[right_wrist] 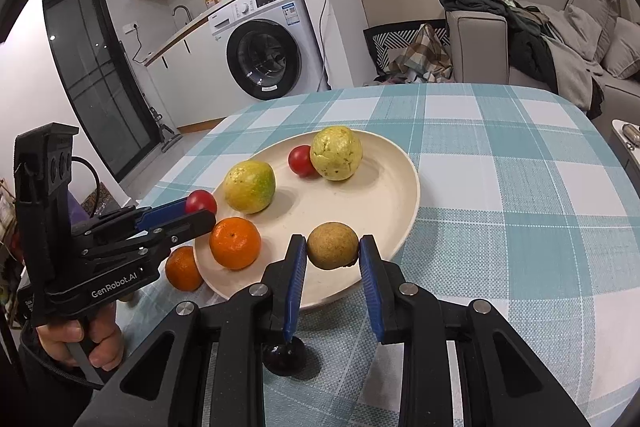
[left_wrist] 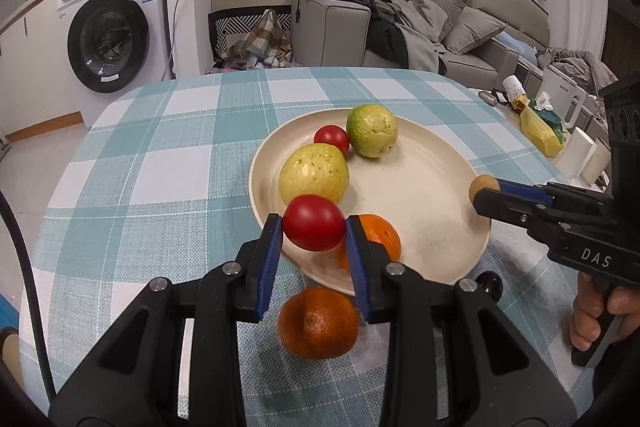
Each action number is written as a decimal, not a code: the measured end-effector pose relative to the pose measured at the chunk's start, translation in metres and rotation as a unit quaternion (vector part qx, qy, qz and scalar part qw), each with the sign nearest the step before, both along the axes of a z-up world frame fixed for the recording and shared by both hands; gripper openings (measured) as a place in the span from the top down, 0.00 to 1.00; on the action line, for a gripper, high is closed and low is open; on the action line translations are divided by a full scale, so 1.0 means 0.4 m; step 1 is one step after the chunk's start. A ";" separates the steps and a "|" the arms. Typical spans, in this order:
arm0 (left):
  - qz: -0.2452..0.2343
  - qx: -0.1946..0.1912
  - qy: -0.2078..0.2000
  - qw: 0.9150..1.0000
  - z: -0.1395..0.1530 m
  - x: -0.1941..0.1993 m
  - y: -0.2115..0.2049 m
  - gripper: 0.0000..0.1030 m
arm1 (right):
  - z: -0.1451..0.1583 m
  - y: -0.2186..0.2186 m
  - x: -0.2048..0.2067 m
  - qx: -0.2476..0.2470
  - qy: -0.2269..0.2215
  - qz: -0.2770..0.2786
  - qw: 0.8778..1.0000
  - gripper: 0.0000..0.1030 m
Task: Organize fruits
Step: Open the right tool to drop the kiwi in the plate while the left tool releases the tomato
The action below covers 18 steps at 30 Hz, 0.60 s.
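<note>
Two grippers: each one clamps a single fruit at the plate's edge.
Table (left_wrist: pixel 168 147): covered by a teal-and-white checked cloth; carries the plate.
Plate (left_wrist: pixel 432 211): cream, round, at mid-table.
Left gripper (left_wrist: pixel 314 227): jaws closed to the width of a red tomato (left_wrist: pixel 314 223), blue pads touching both its sides, over the plate's near-left rim.
Right gripper (right_wrist: pixel 333 247): jaws closed on a brown round fruit (right_wrist: pixel 333 246), held at the plate's near-right rim.
Guavas: two on the plate, one yellow-green (left_wrist: pixel 314 173), one greener (left_wrist: pixel 372 131) farther back.
Oranges: one on the plate (left_wrist: pixel 378 239) just beside the left gripper; one on the cloth (left_wrist: pixel 318 323) off the plate's near rim.
Second tomato (left_wrist: pixel 331 139): on the plate, between the guavas, touching the greener one.
Dark small fruit (right_wrist: pixel 285 355): on the cloth below the right gripper.
</note>
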<state>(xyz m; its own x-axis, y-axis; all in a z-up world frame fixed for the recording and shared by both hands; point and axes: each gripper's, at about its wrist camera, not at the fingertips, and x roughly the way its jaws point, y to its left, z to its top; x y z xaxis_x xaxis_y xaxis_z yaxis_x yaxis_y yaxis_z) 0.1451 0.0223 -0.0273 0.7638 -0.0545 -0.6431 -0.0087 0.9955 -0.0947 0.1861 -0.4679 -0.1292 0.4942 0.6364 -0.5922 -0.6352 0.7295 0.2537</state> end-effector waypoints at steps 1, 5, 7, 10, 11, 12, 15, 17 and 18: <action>0.000 -0.001 0.000 1.000 -0.001 0.001 0.000 0.72 | -0.001 0.000 0.002 -0.001 0.002 -0.001 1.000 0.73; 0.000 -0.001 0.000 1.000 0.000 0.001 0.000 0.72 | -0.007 0.001 0.010 -0.002 0.010 -0.002 1.000 0.73; 0.000 0.000 0.000 1.000 0.000 0.001 0.000 0.72 | -0.007 0.000 0.011 -0.003 0.010 -0.002 1.000 0.73; 0.001 0.001 0.000 1.000 -0.002 0.001 0.001 0.72 | -0.007 -0.001 0.011 -0.002 0.011 -0.001 1.000 0.73; 0.001 0.001 0.000 1.000 -0.002 0.001 0.001 0.72 | -0.007 -0.001 0.011 -0.001 0.011 -0.002 1.000 0.73; 0.002 0.002 0.000 1.000 -0.003 0.001 0.002 0.72 | -0.007 0.000 0.011 -0.002 0.011 -0.002 1.000 0.73; 0.002 0.004 -0.001 1.000 -0.006 0.001 0.003 0.72 | -0.007 -0.001 0.011 -0.003 0.009 -0.002 1.000 0.72; 0.004 0.004 0.001 1.000 -0.006 0.002 0.004 0.72 | -0.006 -0.002 0.011 -0.004 0.009 -0.002 1.000 0.72; 0.005 0.005 0.000 1.000 -0.007 0.002 0.004 0.72 | -0.006 -0.003 0.010 -0.003 0.008 -0.002 1.000 0.72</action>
<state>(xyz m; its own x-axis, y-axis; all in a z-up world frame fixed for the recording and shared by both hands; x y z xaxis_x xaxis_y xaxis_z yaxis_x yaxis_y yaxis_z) 0.1458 0.0241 -0.0300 0.7639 -0.0401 -0.6441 -0.0185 0.9963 -0.0839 0.1901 -0.4689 -0.1316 0.4867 0.6304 -0.6047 -0.6281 0.7336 0.2593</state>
